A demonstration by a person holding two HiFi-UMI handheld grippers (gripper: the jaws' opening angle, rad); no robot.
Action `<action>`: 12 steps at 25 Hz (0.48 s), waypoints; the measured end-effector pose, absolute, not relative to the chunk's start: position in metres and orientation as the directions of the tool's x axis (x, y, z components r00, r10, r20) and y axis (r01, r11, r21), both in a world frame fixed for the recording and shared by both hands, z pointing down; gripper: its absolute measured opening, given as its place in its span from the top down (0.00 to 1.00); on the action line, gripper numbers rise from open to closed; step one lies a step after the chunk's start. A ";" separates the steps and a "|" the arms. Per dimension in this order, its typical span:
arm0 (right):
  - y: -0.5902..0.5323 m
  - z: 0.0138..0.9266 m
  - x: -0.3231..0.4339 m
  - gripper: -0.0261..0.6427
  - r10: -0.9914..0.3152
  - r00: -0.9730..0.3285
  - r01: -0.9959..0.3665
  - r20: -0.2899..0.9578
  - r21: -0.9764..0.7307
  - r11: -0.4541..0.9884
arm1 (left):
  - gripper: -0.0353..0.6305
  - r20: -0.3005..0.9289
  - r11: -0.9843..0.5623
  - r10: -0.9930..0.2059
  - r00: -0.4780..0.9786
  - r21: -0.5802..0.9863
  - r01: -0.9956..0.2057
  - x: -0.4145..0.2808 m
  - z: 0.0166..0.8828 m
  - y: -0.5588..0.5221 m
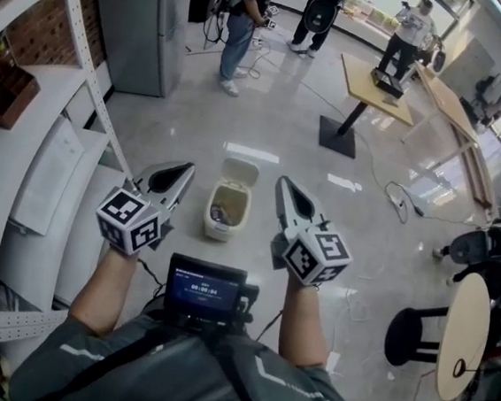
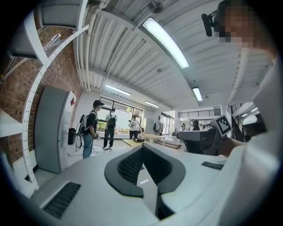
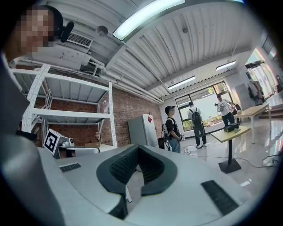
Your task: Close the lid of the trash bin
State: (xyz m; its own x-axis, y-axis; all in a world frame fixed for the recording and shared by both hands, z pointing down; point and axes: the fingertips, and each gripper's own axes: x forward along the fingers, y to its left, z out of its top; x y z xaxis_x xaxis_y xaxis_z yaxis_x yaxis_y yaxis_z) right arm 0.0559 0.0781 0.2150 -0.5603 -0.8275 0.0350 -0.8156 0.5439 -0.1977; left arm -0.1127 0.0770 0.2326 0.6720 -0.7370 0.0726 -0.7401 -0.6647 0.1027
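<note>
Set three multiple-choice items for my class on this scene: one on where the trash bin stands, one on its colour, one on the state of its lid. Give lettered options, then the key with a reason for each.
1. Where is the trash bin?
A. Lifted up in one gripper's jaws
B. On the floor, ahead of and between the left gripper and the right gripper
C. Out of sight behind the person

2. What colour is the bin?
A. Cream
B. Red
C. Black

3. How does its lid stand?
A. Shut flat on the rim
B. Missing
C. Raised open

Key:
1 B: the head view shows it standing on the floor between the two gripper tips, touched by neither.
2 A: its walls and lid are pale cream.
3 C: the lid is tipped back at the far side and the inside shows.
</note>
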 end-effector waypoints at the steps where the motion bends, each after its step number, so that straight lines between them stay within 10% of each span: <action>1: 0.070 0.216 0.054 0.94 -0.832 -0.554 -0.819 0.036 -0.201 0.537 | 0.95 0.077 -0.672 -0.730 0.679 0.101 -0.734 -0.113 0.233 0.070; 12: 0.007 0.216 0.046 0.94 -0.858 -0.508 -0.855 0.075 -0.169 0.491 | 0.95 0.047 -0.739 -0.662 0.748 0.129 -0.661 -0.110 0.246 0.001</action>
State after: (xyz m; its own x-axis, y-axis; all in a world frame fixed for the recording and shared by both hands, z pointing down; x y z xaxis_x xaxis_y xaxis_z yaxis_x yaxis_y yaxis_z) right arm 0.0455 0.0065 0.2165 -0.5077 -0.8582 0.0753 -0.8548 0.4908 -0.1688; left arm -0.1103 0.0009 0.2456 0.7483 -0.6617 0.0466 -0.6613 -0.7388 0.1294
